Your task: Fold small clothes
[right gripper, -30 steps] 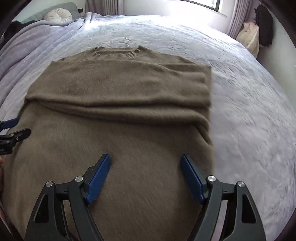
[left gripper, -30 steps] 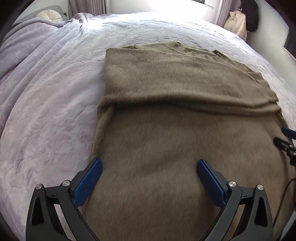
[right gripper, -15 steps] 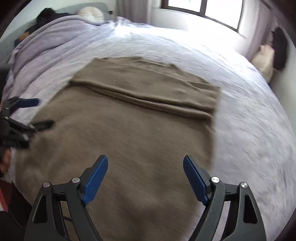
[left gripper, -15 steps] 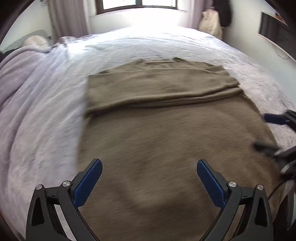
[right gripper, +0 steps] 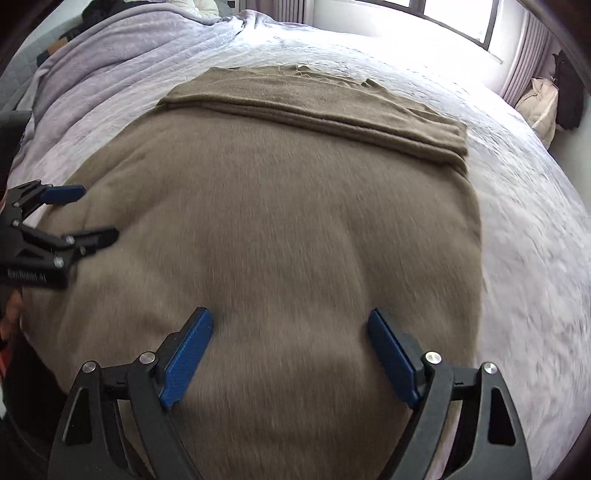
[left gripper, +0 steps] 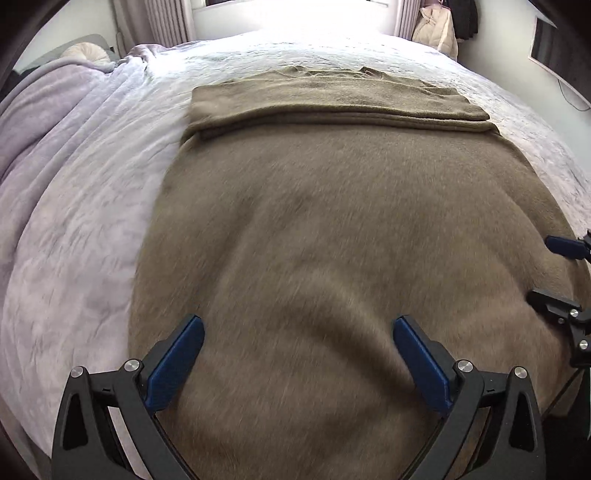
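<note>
An olive-brown knit sweater point(left gripper: 332, 229) lies flat on the bed, its sleeves folded across the chest near the far collar; it also shows in the right wrist view point(right gripper: 280, 221). My left gripper point(left gripper: 297, 332) is open and empty, hovering over the sweater's near hem on the left side. My right gripper point(right gripper: 290, 325) is open and empty over the near hem on the right side. Each gripper appears in the other's view: the right one at the right edge point(left gripper: 554, 269), the left one at the left edge point(right gripper: 81, 214).
The bed has a white textured cover point(left gripper: 92, 206) and a lilac blanket point(right gripper: 110, 48) bunched at the far left with a pillow point(left gripper: 86, 51). A window point(right gripper: 454, 14), curtains and hanging bags point(left gripper: 434, 26) stand beyond the bed.
Both grippers have pulled back toward the near hem and tilted up, so more of the sweater and room shows. Both stay open and the sweater has not moved.
</note>
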A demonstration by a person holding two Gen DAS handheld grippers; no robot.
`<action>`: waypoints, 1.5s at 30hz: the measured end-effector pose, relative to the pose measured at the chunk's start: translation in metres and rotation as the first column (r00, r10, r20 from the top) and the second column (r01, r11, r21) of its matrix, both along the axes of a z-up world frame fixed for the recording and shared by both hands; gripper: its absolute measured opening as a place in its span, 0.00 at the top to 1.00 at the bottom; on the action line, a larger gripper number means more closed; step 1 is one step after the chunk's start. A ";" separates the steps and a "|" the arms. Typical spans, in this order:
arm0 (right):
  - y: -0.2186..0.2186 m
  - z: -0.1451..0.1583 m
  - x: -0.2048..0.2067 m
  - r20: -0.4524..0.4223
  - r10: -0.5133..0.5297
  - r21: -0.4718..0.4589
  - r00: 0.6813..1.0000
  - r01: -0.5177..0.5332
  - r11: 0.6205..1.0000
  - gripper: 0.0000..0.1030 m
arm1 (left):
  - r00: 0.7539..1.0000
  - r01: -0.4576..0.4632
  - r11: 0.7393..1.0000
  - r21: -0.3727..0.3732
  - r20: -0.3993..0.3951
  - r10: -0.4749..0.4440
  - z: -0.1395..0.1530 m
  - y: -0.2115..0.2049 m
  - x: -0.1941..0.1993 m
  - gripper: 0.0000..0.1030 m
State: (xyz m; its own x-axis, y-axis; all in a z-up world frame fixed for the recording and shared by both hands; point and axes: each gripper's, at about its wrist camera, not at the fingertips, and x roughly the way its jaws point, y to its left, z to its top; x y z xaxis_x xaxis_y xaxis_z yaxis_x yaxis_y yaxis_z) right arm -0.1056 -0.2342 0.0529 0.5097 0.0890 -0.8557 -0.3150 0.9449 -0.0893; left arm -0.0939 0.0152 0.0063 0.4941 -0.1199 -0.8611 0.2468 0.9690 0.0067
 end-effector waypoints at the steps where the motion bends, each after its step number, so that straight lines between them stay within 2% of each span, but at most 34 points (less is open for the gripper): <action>1: -0.005 -0.001 -0.011 0.009 0.004 0.005 1.000 -0.004 1.000 0.15 | 1.000 0.009 1.000 0.009 -0.001 -0.009 -0.001 0.002 -0.003 0.00; 6: -0.017 -0.004 -0.046 0.026 0.056 -0.015 0.998 -0.056 0.998 0.15 | 1.000 0.012 1.000 0.013 0.001 -0.012 0.000 0.015 -0.031 0.00; 9: -0.022 -0.004 -0.058 0.012 0.048 -0.013 0.999 -0.048 0.999 0.15 | 1.000 0.026 0.998 0.056 0.000 -0.026 -0.004 0.019 -0.050 0.00; 12: -0.023 -0.004 -0.075 0.015 0.079 -0.072 0.997 -0.078 0.994 0.15 | 0.999 0.040 0.997 0.065 -0.013 -0.039 -0.002 0.025 -0.064 0.00; 15: -0.019 0.002 -0.081 -0.046 0.117 -0.140 0.992 -0.122 0.983 0.14 | 0.999 0.035 0.990 0.138 -0.027 -0.031 0.009 0.028 -0.077 0.00; 17: -0.015 0.013 -0.082 -0.123 0.123 -0.204 0.985 -0.146 0.968 0.14 | 0.999 0.023 0.987 0.157 0.018 -0.026 0.026 0.030 -0.082 0.00; 19: -0.007 0.031 -0.087 -0.066 0.140 -0.247 0.988 -0.152 0.957 0.14 | 0.997 0.023 0.991 0.131 0.064 -0.032 0.043 0.026 -0.083 0.00; 20: 0.001 0.042 -0.089 -0.019 0.155 -0.233 0.988 -0.155 0.960 0.14 | 0.996 0.033 0.995 0.098 0.075 -0.041 0.049 0.020 -0.081 0.00; 22: 0.018 0.055 -0.084 0.025 0.172 -0.132 0.985 -0.168 0.977 0.13 | 0.995 0.067 0.998 0.022 0.069 -0.068 0.054 0.004 -0.075 0.00; 24: 0.039 0.048 -0.076 0.019 0.198 -0.070 0.980 -0.196 0.978 0.13 | 0.993 0.107 0.994 -0.031 0.049 -0.106 0.047 -0.014 -0.062 0.00; 26: 0.057 0.028 -0.067 -0.005 0.212 -0.091 0.977 -0.212 0.973 0.14 | 0.994 0.106 0.994 0.009 0.017 -0.106 0.030 -0.028 -0.051 0.00; 28: 0.062 0.004 -0.059 -0.053 0.180 -0.122 0.982 -0.185 0.975 0.14 | 0.993 0.119 0.992 0.033 -0.030 -0.118 0.011 -0.034 -0.046 0.00; 30: 0.047 0.000 -0.066 -0.029 0.201 -0.062 0.979 -0.202 0.977 0.13 | 0.991 0.129 0.991 -0.021 -0.020 -0.130 0.007 -0.020 -0.049 0.00; 32: 0.026 0.001 -0.077 -0.037 0.223 -0.051 0.974 -0.225 0.973 0.13 | 0.991 0.127 0.990 -0.053 -0.031 -0.129 0.004 -0.004 -0.056 0.00; 36: -0.011 0.001 -0.103 -0.040 0.225 -0.070 0.973 -0.228 0.971 0.12 | 0.989 0.146 0.989 -0.022 0.007 -0.145 -0.001 0.011 -0.078 0.00; 41: -0.018 -0.011 -0.124 0.031 0.225 -0.142 0.974 -0.219 0.965 0.09 | 0.988 0.149 0.989 0.017 0.028 -0.149 -0.007 0.011 -0.084 0.00; 45: -0.006 -0.018 -0.136 0.022 0.295 -0.272 0.955 -0.278 0.921 0.06 | 0.990 0.142 0.990 0.025 0.024 -0.142 -0.006 0.011 -0.080 0.00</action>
